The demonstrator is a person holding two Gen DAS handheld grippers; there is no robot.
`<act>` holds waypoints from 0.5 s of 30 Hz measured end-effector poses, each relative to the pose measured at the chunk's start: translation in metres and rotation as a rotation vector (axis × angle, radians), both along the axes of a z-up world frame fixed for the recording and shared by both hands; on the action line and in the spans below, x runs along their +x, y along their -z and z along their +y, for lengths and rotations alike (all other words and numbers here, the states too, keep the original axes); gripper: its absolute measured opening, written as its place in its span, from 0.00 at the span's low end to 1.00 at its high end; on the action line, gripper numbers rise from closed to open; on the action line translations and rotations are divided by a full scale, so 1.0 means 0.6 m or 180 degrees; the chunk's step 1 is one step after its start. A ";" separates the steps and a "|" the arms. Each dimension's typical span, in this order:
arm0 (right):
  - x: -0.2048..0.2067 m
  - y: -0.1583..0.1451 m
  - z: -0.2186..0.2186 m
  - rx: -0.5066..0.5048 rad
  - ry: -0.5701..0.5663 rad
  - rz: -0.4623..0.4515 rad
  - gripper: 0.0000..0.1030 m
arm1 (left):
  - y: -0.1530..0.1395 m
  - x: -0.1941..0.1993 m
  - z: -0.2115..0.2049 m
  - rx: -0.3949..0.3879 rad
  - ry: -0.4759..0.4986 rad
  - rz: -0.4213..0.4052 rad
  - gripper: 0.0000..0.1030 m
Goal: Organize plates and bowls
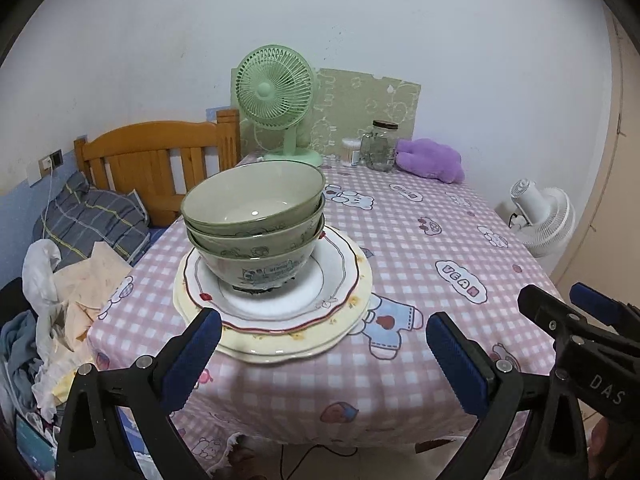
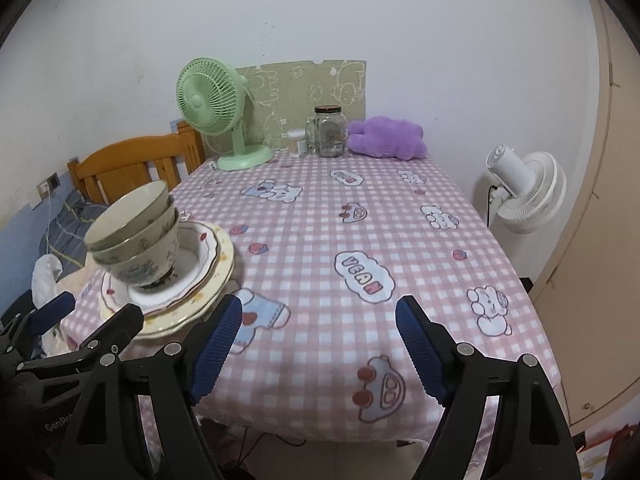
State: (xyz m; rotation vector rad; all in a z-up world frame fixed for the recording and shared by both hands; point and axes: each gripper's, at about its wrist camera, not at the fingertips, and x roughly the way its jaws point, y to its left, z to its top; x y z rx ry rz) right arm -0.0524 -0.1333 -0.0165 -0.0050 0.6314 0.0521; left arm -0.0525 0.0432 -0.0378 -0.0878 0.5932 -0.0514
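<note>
Three green bowls (image 1: 256,216) sit nested on a stack of plates (image 1: 340,280), a white red-rimmed one on top of a yellow one, near the table's front left corner. My left gripper (image 1: 324,320) is open just in front of the stack, its blue pads (image 1: 200,356) wide apart with nothing between them. In the right wrist view the bowls (image 2: 132,232) and plates (image 2: 208,252) lie to the left. My right gripper (image 2: 320,306) is open over the bare pink checked tablecloth (image 2: 360,216), to the right of the stack. Each gripper shows at the edge of the other's view.
At the table's back stand a green desk fan (image 1: 276,92), a glass jar (image 1: 378,146), a cotton swab tub (image 1: 351,151) and a purple plush (image 1: 432,158). A wooden headboard (image 1: 160,160) and piled clothes (image 1: 60,304) are at left, a white floor fan (image 1: 540,216) at right.
</note>
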 end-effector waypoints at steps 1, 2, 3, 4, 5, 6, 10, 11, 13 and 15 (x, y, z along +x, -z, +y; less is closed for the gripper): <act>-0.005 0.001 -0.001 -0.0005 0.0022 0.0002 0.79 | -0.001 -0.002 0.001 -0.0007 0.0012 -0.0002 1.00; -0.008 0.001 -0.003 0.0008 0.0034 0.0004 0.79 | -0.001 -0.006 0.001 -0.0010 0.0015 -0.0004 1.00; -0.011 0.002 -0.004 0.0024 0.0040 0.0004 0.79 | -0.001 -0.009 0.000 -0.0004 0.0010 -0.0008 1.00; -0.015 0.002 -0.005 0.0045 0.0053 0.0005 0.79 | -0.001 -0.011 0.000 -0.0003 0.0012 -0.0007 1.00; -0.018 0.003 -0.006 0.0045 0.0062 0.0006 0.79 | -0.001 -0.013 0.000 -0.0003 0.0016 0.0000 1.00; -0.021 0.003 -0.006 0.0046 0.0071 0.0010 0.79 | 0.000 -0.014 0.001 -0.0007 0.0020 0.0004 1.00; -0.034 0.004 -0.009 0.0071 0.0099 0.0004 0.79 | -0.001 -0.022 -0.001 0.0000 0.0032 -0.0010 1.00; -0.036 0.004 -0.010 0.0074 0.0103 0.0001 0.79 | -0.001 -0.023 -0.002 0.0002 0.0035 -0.0014 1.00; -0.040 0.003 -0.011 0.0086 0.0117 -0.0004 0.79 | -0.003 -0.025 -0.003 0.0008 0.0042 -0.0026 1.00; -0.042 0.002 -0.012 0.0090 0.0124 -0.0018 0.79 | -0.005 -0.027 -0.004 0.0013 0.0049 -0.0041 1.00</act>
